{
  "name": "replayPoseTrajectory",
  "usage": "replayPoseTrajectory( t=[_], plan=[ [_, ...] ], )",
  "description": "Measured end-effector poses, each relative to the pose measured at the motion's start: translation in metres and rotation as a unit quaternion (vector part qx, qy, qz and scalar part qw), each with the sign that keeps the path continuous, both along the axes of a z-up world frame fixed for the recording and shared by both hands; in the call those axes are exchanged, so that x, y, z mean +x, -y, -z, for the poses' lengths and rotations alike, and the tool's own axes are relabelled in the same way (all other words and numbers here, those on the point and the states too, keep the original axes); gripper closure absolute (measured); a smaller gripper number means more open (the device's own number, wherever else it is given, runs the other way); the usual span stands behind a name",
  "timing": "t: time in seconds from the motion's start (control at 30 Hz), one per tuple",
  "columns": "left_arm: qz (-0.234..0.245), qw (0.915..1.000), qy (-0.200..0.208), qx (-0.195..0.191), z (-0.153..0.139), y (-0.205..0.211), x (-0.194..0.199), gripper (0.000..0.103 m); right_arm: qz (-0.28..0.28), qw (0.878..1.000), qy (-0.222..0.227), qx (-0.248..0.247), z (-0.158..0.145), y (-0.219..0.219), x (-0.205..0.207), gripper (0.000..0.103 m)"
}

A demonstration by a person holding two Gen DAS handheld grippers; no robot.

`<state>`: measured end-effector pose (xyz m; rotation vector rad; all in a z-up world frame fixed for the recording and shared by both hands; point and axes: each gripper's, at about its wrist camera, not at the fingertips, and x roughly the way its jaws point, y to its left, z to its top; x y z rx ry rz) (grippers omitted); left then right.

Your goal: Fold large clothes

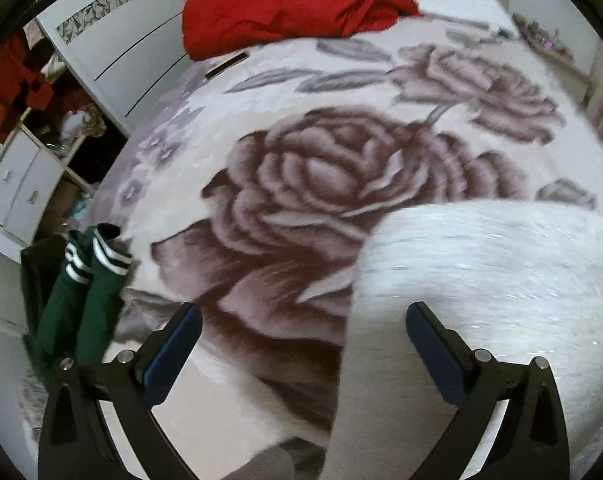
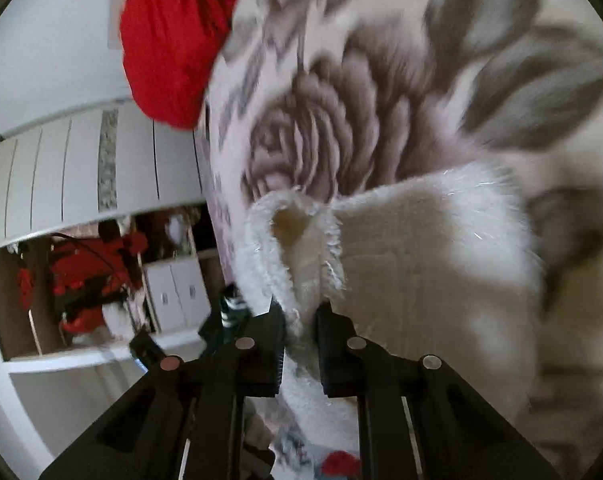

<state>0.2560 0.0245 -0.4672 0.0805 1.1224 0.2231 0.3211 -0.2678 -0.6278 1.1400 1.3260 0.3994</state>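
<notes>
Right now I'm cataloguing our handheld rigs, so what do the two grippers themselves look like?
Both are matte black plastic with angular, cut-out linkage arms joined by round silver pivot pins. The left gripper has flat fingers faced with dark blue pads. The right gripper looks the same build, with fine serrations along one inner finger edge and pale slots in its body. No cables, labels or sleeves show.

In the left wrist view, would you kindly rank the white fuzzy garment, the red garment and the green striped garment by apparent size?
1. white fuzzy garment, though it lies nearest the camera, which inflates it.
2. red garment, farther away and partly cut off.
3. green striped garment, clearly smallest.
</notes>
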Motion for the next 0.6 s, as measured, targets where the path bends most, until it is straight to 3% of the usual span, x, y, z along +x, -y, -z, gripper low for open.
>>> replayPoseTrajectory(
  t=[0.07, 0.13, 0.27, 0.33, 0.47, 0.53, 0.6],
  plan=[
    [0.020, 0.9998, 0.004, -0.006, -0.002, 0.018, 0.001, 0.000, 0.031, 0.998, 0.009, -0.056, -0.030, 0.027, -0.025, 0.089],
    [0.039, 0.9992, 0.006, -0.002, 0.005, 0.035, 0.002, 0.000, 0.042, 0.994, 0.004, -0.104, -0.035, 0.042, -0.040, 0.089],
    [0.089, 0.9948, -0.001, 0.049, 0.036, 0.070, 0.008, 0.000, 0.029, 0.978, -0.072, -0.194, 0.019, 0.045, -0.053, 0.089],
    [0.095, 0.9944, -0.005, 0.045, 0.039, 0.071, 0.009, 0.000, 0.013, 0.969, -0.094, -0.228, 0.051, 0.034, -0.050, 0.089],
    [0.089, 0.9957, -0.013, -0.019, 0.050, 0.060, 0.015, 0.000, -0.008, 0.960, -0.120, -0.251, 0.103, 0.013, -0.032, 0.089],
    [0.087, 0.9961, -0.010, -0.014, 0.047, 0.059, 0.016, 0.000, -0.014, 0.958, -0.117, -0.262, 0.109, 0.011, -0.024, 0.088],
    [0.092, 0.9957, -0.001, 0.012, 0.042, 0.062, 0.014, 0.000, -0.015, 0.965, -0.128, -0.229, 0.103, 0.022, -0.021, 0.085]
  ],
)
